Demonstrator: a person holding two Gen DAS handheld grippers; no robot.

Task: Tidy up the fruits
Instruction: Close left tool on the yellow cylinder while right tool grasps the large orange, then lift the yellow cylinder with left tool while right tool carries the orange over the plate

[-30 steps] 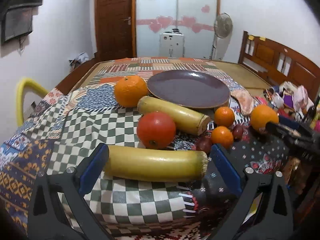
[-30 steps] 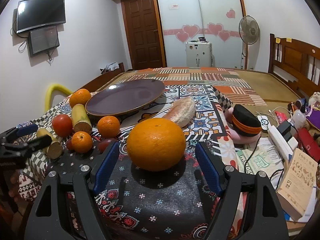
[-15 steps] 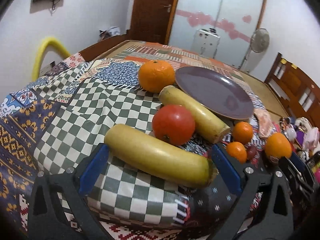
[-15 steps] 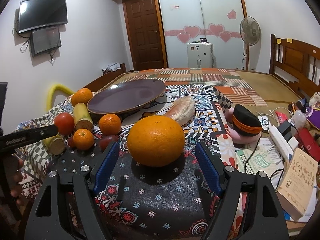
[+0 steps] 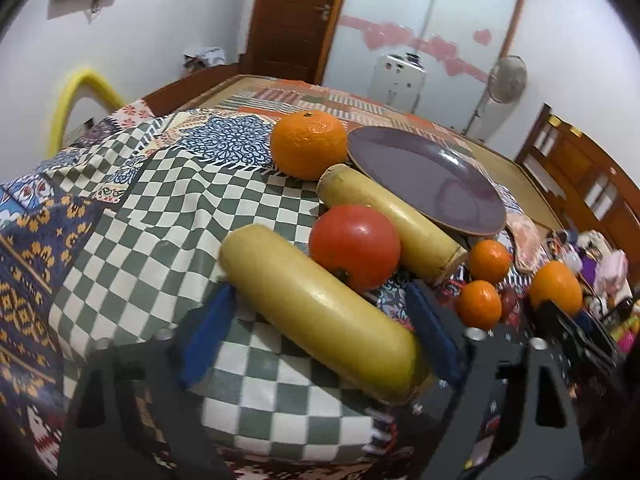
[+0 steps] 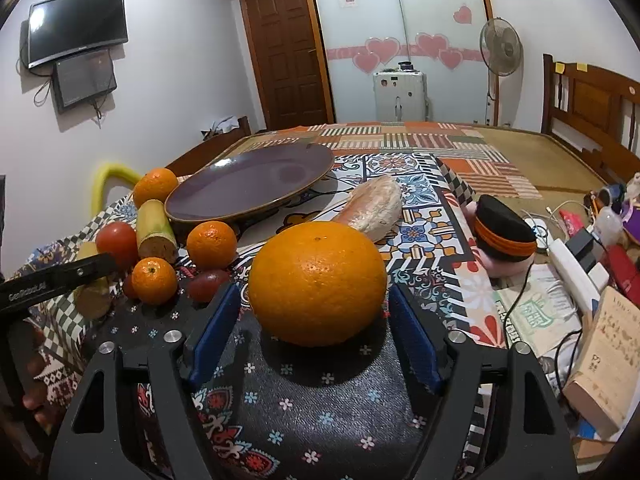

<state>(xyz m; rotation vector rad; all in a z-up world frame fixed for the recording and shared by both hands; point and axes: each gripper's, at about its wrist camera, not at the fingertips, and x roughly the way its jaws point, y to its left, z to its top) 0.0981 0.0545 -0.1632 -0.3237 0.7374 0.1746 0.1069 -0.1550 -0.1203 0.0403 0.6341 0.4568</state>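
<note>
Left hand-held gripper is spread, blue pads either side of the near yellow cane piece, which lies diagonally across the gap on the checkered cloth; contact with the pads is unclear. Just behind it a red tomato touches it, then a second yellow cane piece running along the edge of the purple plate. A big orange sits left of the plate. Right hand-held gripper is spread too, large orange sitting between the pads with gaps both sides, on the dark floral cloth. Farther left, two small mandarins and dark small fruits. A bread-like piece lies beyond, right of the plate.
</note>
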